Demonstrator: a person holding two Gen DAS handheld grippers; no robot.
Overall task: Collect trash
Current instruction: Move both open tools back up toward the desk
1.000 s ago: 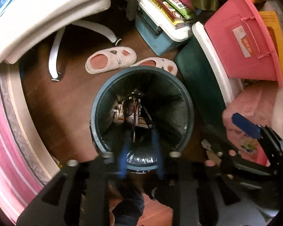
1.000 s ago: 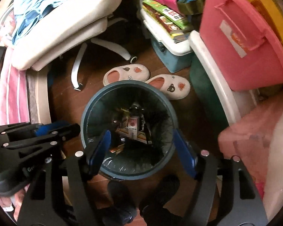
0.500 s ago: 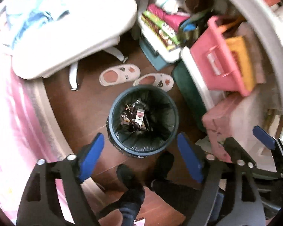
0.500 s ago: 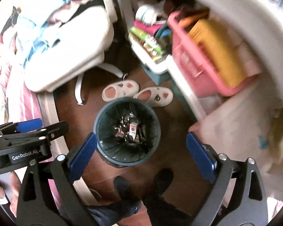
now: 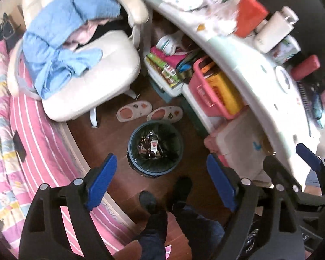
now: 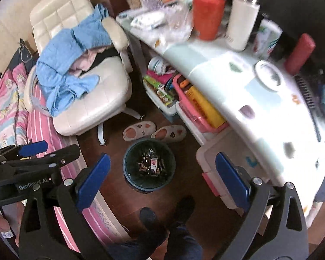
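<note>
High over the trash bin [image 5: 155, 149] on the floor: left gripper [image 5: 162, 182] and right gripper [image 6: 162, 178] just spread wide, empty. Drop likely done; next, seek more trash on the desk [image 6: 238, 91] beside the bin.

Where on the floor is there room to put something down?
Bare dark wood floor lies between the round dark bin, the pink striped bed and the person's dark-socked feet. Behind the bin is crowded: two pale slippers, the cream chair's base and stacked pink storage boxes under the desk.
</note>
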